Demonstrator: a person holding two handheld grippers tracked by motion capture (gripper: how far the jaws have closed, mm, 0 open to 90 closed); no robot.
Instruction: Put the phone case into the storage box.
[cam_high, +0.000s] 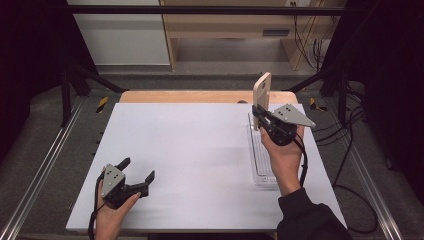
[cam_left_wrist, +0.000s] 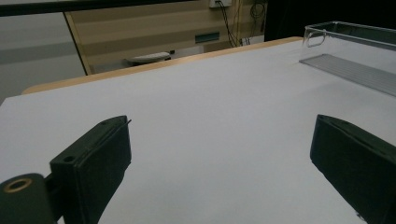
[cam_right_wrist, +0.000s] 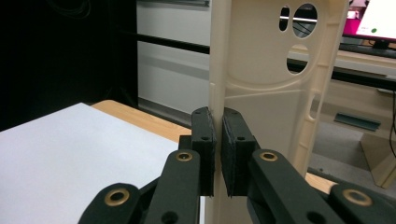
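Matte white table (cam_high: 190, 165), right gripper (cam_high: 260, 117) pinching rigid cream phone case (cam_high: 262, 95)

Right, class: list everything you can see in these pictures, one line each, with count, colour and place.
Phone case: one, cream, held upright above the table's far right, camera cut-outs at its top.
Clear tray: one, transparent, on the table's right side.
Table: one, white top with a wooden far edge.
Cabinet: one, light wood, beyond the table.
Left gripper: one, black, jaws open, low over the near left of the table.
Right gripper: one, black, shut on the phone case's edge.
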